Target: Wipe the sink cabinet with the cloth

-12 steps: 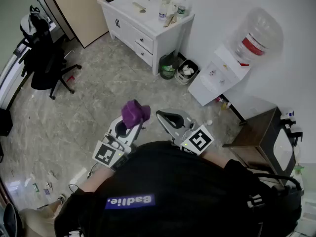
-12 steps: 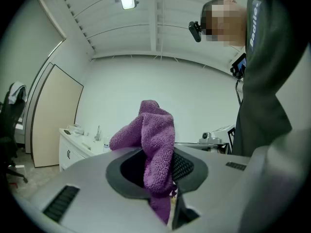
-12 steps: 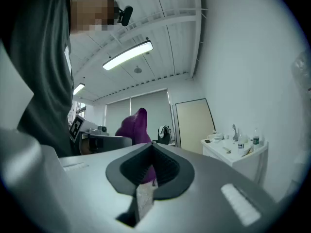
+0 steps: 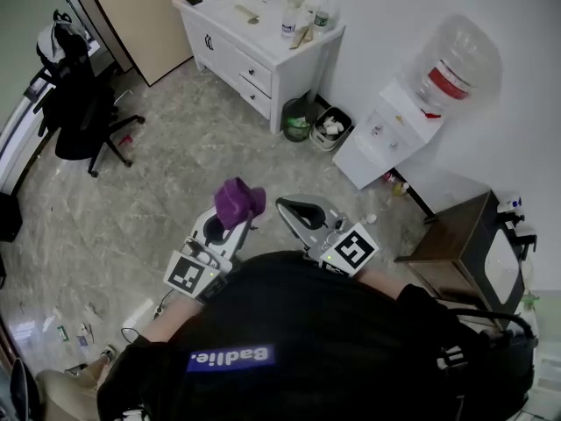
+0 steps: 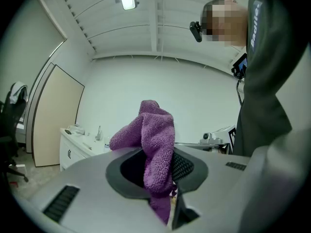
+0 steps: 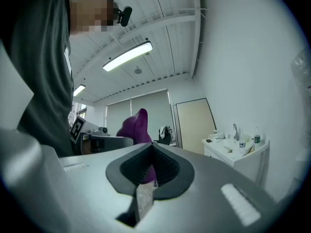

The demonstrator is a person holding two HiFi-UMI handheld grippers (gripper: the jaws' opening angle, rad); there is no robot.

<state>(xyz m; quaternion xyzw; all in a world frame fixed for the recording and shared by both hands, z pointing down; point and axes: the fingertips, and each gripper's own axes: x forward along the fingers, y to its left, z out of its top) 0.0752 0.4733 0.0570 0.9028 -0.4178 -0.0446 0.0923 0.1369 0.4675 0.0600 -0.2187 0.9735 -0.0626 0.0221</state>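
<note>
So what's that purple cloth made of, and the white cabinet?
The purple cloth looks like soft terry or microfibre: fuzzy, nubbly surface and floppy folds. The sink cabinet looks like white-painted wood or board, smooth and even; which one, I can't tell.

Head view steeply down, gripper views upward, sharing sink cabinet (image 4: 235,61)

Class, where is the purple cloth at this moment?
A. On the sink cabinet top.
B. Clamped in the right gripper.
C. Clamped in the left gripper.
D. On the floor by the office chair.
C: the purple cloth sticks up from between the shut jaws of the left gripper.
</note>
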